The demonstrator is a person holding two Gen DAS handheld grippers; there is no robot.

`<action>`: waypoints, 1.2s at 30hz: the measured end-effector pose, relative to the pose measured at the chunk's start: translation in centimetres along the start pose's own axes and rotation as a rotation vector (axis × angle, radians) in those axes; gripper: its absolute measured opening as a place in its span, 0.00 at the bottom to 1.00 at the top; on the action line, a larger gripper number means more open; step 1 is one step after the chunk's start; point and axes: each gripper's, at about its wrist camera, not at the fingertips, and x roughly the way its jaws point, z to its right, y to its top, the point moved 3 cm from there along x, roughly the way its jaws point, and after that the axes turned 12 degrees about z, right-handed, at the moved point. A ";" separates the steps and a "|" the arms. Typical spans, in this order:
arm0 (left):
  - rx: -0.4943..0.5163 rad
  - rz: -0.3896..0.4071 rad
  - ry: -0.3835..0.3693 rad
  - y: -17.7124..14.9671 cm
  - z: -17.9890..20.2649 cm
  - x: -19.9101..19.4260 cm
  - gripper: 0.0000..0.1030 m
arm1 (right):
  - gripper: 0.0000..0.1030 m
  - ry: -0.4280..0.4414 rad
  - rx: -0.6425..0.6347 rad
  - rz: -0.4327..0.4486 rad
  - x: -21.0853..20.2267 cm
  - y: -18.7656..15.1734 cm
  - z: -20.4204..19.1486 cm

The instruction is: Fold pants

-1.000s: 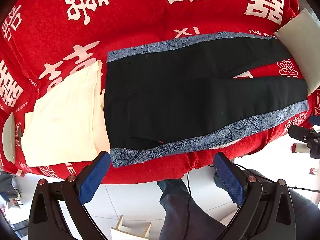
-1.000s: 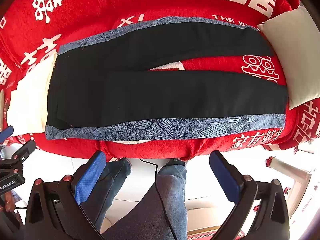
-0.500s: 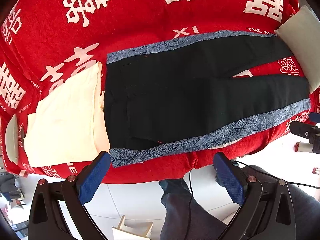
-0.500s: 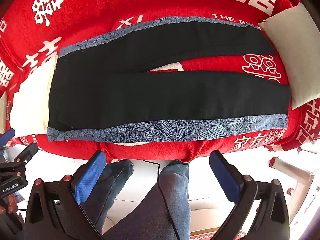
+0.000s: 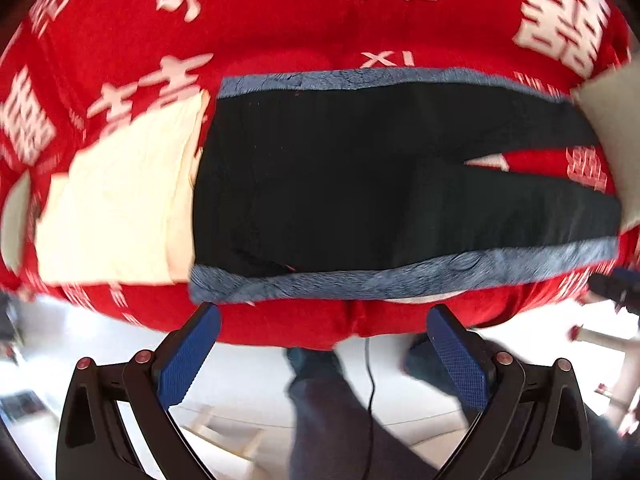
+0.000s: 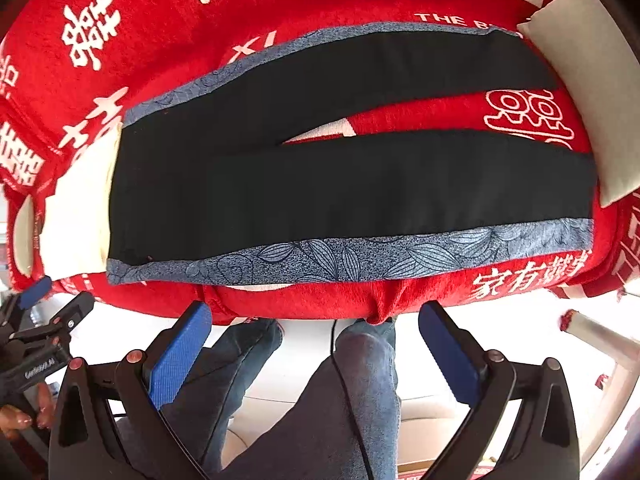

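- pants (image 5: 360, 184) lie flat on the red blanket (image 5: 280, 20), straight ahead of and just beyond both grippers. Unfolded, both legs spread out.
- Long axis runs crosswise to both grippers' fingers: waist off to the left, cuffs off to the right.
- Legs split into a narrow V; a wedge of red shows between them toward the cuff end (image 6: 440, 114).
- Near leg carries a blue leaf-print stripe (image 6: 340, 258) along the edge closest to the grippers, just past the blanket's front edge. That edge is the natural first pick-up line.
- left hand-held gripper (image 5: 324, 316): jaws spread wide, nothing held, clear of the cloth. It faces the waist half; the waist corner of the stripe (image 5: 208, 284) sits just above its left finger.
- right hand-held gripper (image 6: 316, 316): also released and empty, facing mid-leg, with the cuffs (image 6: 576, 184) farther to its right.
- So left is nearer the waist and right is nearer the cuffs, which suits a two-handed lift of the near leg over the far leg.
- cream cloth (image 5: 120, 208) touches the waist on its left; pale cushion (image 6: 592, 92) abuts the far cuff. Both could snag a fold.
- Left view is motion-blurred, so fine edge detail there is unreliable.
- Person's jeans-clad legs (image 6: 320, 400) sit below the grippers, off the blanket.
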 end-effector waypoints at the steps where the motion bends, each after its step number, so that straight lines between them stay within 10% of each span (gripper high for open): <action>1: -0.039 0.001 -0.004 -0.2 -0.2 -0.1 1.00 | 1.00 0.017 -0.004 -0.004 0.0 -0.1 0.3; 8: -0.349 -0.035 -0.043 -3.7 -2.8 -0.1 1.00 | 1.00 0.195 0.030 -0.103 1.7 -1.9 0.7; 19: -0.475 -0.051 -0.153 -7.1 -7.7 8.7 1.00 | 0.99 0.460 0.300 -0.133 10.9 -5.7 -3.9; 21: -0.500 -0.041 -0.198 -7.5 -8.2 10.4 0.89 | 0.83 0.493 0.331 -0.130 13.4 -6.4 -4.6; 36: -0.516 -0.021 -0.400 -7.9 -8.6 16.4 0.89 | 0.72 0.660 0.488 0.146 17.9 -9.4 -1.2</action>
